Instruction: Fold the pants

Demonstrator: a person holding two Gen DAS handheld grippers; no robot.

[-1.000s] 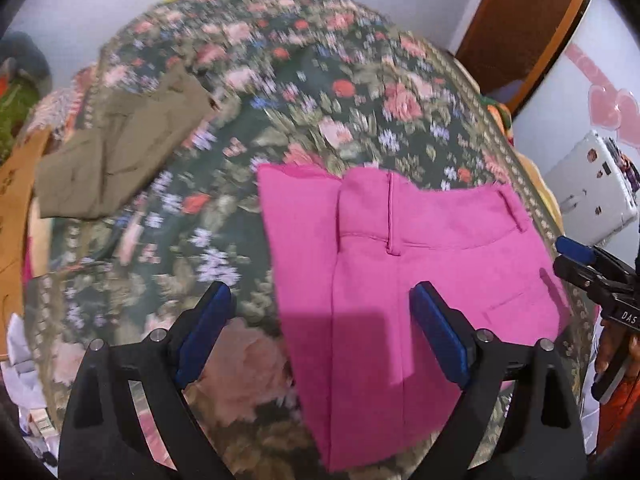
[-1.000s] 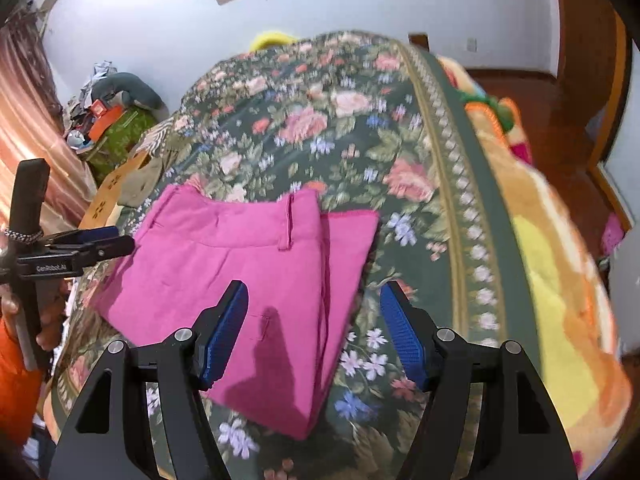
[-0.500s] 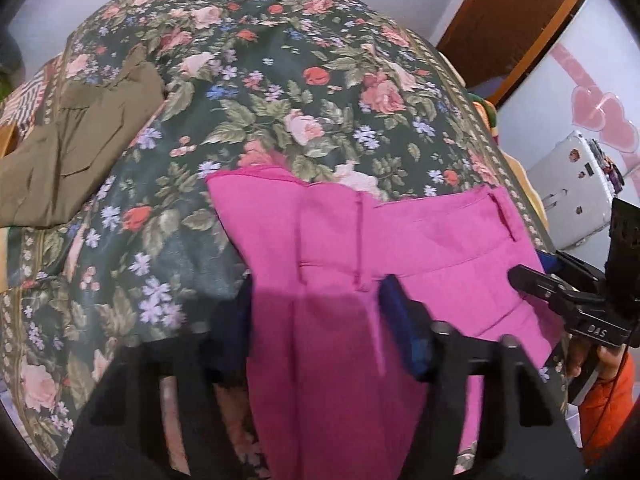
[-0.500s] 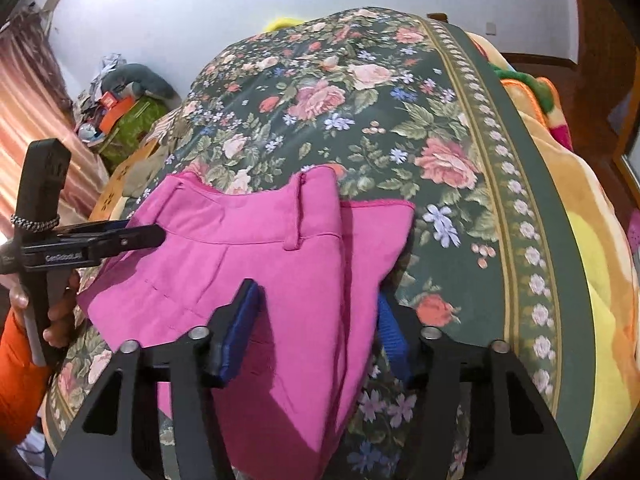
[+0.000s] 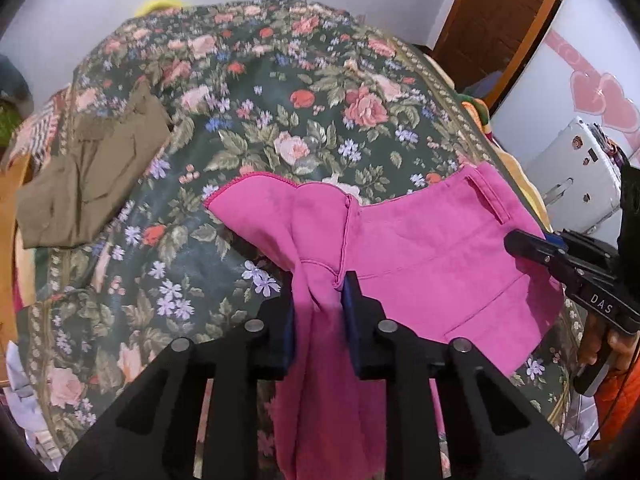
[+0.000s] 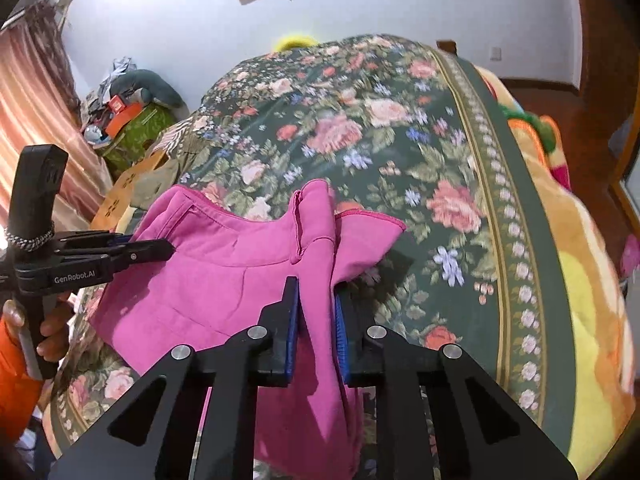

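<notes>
The pink pants (image 5: pixel 420 264) lie folded on the floral bedspread (image 5: pixel 280 112), waistband toward the far side. My left gripper (image 5: pixel 319 292) is shut on a bunched fold of the pink fabric near one waistband end and lifts it. My right gripper (image 6: pixel 316 300) is shut on a pinch of the same pants (image 6: pixel 224 280) at the other end, also raised. Each gripper shows in the other's view: the right one (image 5: pixel 560 256) at the pants' right edge, the left one (image 6: pixel 120 252) at their left edge.
Olive-brown pants (image 5: pixel 92 184) lie on the bed's left side. A white appliance (image 5: pixel 576 184) stands right of the bed. A cluttered pile with a green box (image 6: pixel 132 128) and a pink curtain (image 6: pixel 36 120) are at the far left. A yellow blanket (image 6: pixel 580 280) hangs at the bed's right edge.
Both grippers came down onto the pants, closed on the pink fabric, and pulled it up into bunched folds. A second ago both were open above the flat pants.
</notes>
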